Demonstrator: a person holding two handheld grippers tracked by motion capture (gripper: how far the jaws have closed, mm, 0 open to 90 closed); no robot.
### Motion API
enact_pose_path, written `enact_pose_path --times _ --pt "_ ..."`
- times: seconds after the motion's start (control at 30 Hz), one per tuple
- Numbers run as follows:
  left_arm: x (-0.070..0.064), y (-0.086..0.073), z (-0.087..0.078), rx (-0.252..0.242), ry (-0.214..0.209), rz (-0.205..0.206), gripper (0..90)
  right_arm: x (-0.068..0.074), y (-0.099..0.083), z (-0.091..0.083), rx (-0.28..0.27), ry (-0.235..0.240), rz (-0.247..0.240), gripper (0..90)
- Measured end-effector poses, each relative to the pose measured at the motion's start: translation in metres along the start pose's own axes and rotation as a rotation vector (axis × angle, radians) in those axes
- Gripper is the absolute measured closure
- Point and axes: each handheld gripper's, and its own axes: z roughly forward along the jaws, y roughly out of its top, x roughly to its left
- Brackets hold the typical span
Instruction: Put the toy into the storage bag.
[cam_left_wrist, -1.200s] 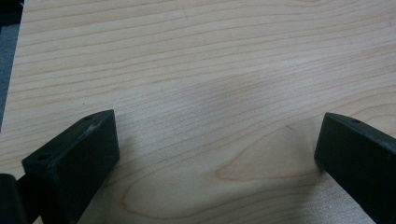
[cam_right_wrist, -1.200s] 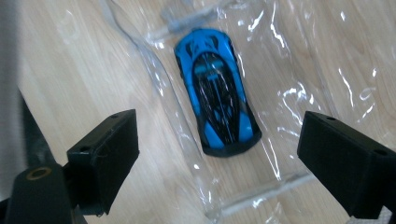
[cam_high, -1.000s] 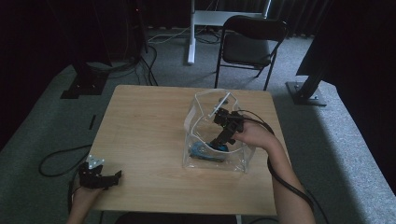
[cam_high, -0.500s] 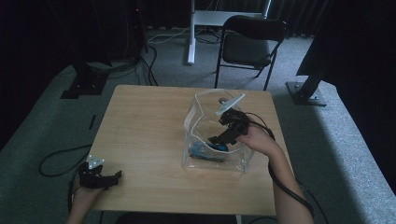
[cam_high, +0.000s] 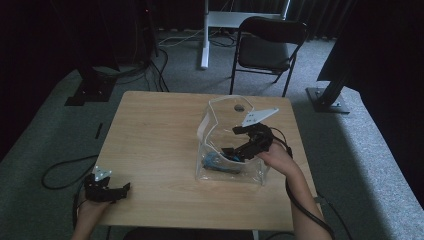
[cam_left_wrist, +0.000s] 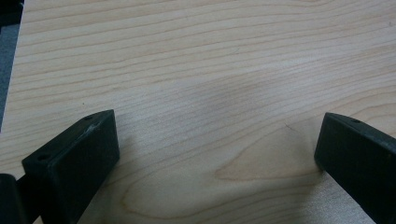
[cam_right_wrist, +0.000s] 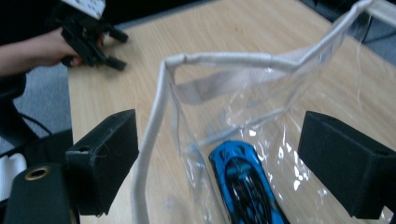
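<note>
A clear plastic bag (cam_high: 212, 117) with a white fabric rim (cam_right_wrist: 219, 59) stands open on the wooden table (cam_high: 155, 135). A blue toy car (cam_high: 217, 162) lies on the bag's bottom (cam_right_wrist: 245, 182). My right gripper (cam_high: 235, 142) hovers at the bag's mouth, tilted down toward the car, its jaws spread wide and holding nothing (cam_right_wrist: 224, 163). My left gripper (cam_high: 107, 189) rests at the table's near left corner, open over bare wood (cam_left_wrist: 217, 154). In the right gripper view the left gripper (cam_right_wrist: 88, 35) is seen far off in a hand.
A black folding chair (cam_high: 270, 47) and a white desk leg (cam_high: 205, 35) stand beyond the table's far edge. Cables (cam_high: 145, 70) run over the grey carpet at left. A black stand base (cam_high: 325, 95) sits to the right.
My right gripper has drawn back a little to the right, away from the car. The car stays in the bag. The left gripper has not moved.
</note>
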Motion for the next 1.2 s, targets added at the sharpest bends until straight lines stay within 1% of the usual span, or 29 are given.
enact_pose_path --times 0.1,0.13,0.2,0.27,0.3,0.33,0.37,0.4,0.47,0.53,0.57,0.6,0.63,0.7,0.73,0.8,0.83,0.87,0.93,1.0,1.03,1.1,1.2 --pt "0.0 0.0 0.0 0.0 0.0 0.0 0.3 0.002 -0.002 -0.002 -0.026 0.002 0.007 11.7" --pt "0.0 0.0 0.0 0.0 0.0 0.0 0.3 0.003 -0.004 -0.005 -0.059 0.008 0.008 11.7" --pt "0.0 0.0 0.0 0.0 0.0 0.0 0.3 0.006 -0.006 -0.008 -0.085 0.016 0.004 11.7" --pt "0.0 0.0 0.0 0.0 0.0 -0.001 0.3 0.006 -0.006 -0.008 -0.085 0.016 0.004 11.7" --pt "0.0 0.0 0.0 0.0 0.0 -0.001 0.3 0.007 -0.006 -0.009 -0.089 0.03 0.007 11.7" --pt "0.0 0.0 0.0 0.0 0.0 -0.001 0.3 0.012 -0.008 -0.01 -0.094 0.023 -0.006 11.7" --pt "0.0 0.0 0.0 0.0 0.0 0.0 0.3 0.014 -0.009 -0.011 -0.099 0.029 -0.012 11.7" --pt "0.0 0.0 0.0 0.0 0.0 0.0 0.3 0.016 -0.01 -0.012 -0.106 0.023 -0.016 11.7" --pt "0.0 0.0 0.0 0.0 0.0 0.0 0.3 0.02 -0.011 -0.013 -0.118 0.036 -0.023 11.7" --pt "0.0 0.0 0.0 0.0 0.0 0.0 0.3 0.024 -0.012 -0.015 -0.133 0.035 -0.029 11.8" --pt "0.0 0.0 0.0 0.0 0.0 0.0 0.3 0.025 -0.013 -0.016 -0.14 0.046 -0.032 11.8" --pt "0.0 0.0 0.0 0.0 0.0 0.0 0.3 0.028 -0.014 -0.017 -0.15 0.045 -0.039 11.8" --pt "0.0 0.0 0.0 0.0 0.0 0.0 0.3 0.03 -0.014 -0.018 -0.159 0.032 -0.047 11.8" --pt "0.0 0.0 0.0 0.0 0.0 0.0 0.3 0.033 -0.015 -0.019 -0.17 0.048 -0.049 11.8" --pt "0.0 0.0 0.0 0.0 0.0 0.0 0.3 0.035 -0.016 -0.02 -0.176 0.048 -0.054 11.8" --pt "0.0 0.0 0.0 0.0 0.0 0.0 0.3 0.038 -0.017 -0.02 -0.176 0.062 -0.061 11.8" --pt "0.0 0.0 0.0 0.001 0.0 0.001 0.3 0.04 -0.018 -0.02 -0.179 0.06 -0.067 11.8" --pt "0.0 0.0 0.0 0.0 0.0 0.001 0.3 0.042 -0.019 -0.02 -0.175 0.068 -0.065 11.8" --pt "0.0 0.0 0.0 0.0 0.0 -0.002 0.3 0.045 -0.021 -0.021 -0.178 0.064 -0.073 11.8" --pt "0.0 0.0 0.0 0.0 0.0 -0.001 0.3 0.047 -0.023 -0.021 -0.18 0.079 -0.07 11.8" --pt "0.0 0.0 0.0 -0.001 0.0 -0.002 0.3 0.049 -0.024 -0.021 -0.186 0.071 -0.075 11.8" --pt "0.0 0.0 0.0 -0.001 0.0 -0.002 0.3 0.05 -0.027 -0.022 -0.193 0.089 -0.073 11.8" --pt "0.0 0.0 0.0 -0.001 0.0 -0.002 0.3 0.054 -0.03 -0.022 -0.192 0.09 -0.083 11.8"
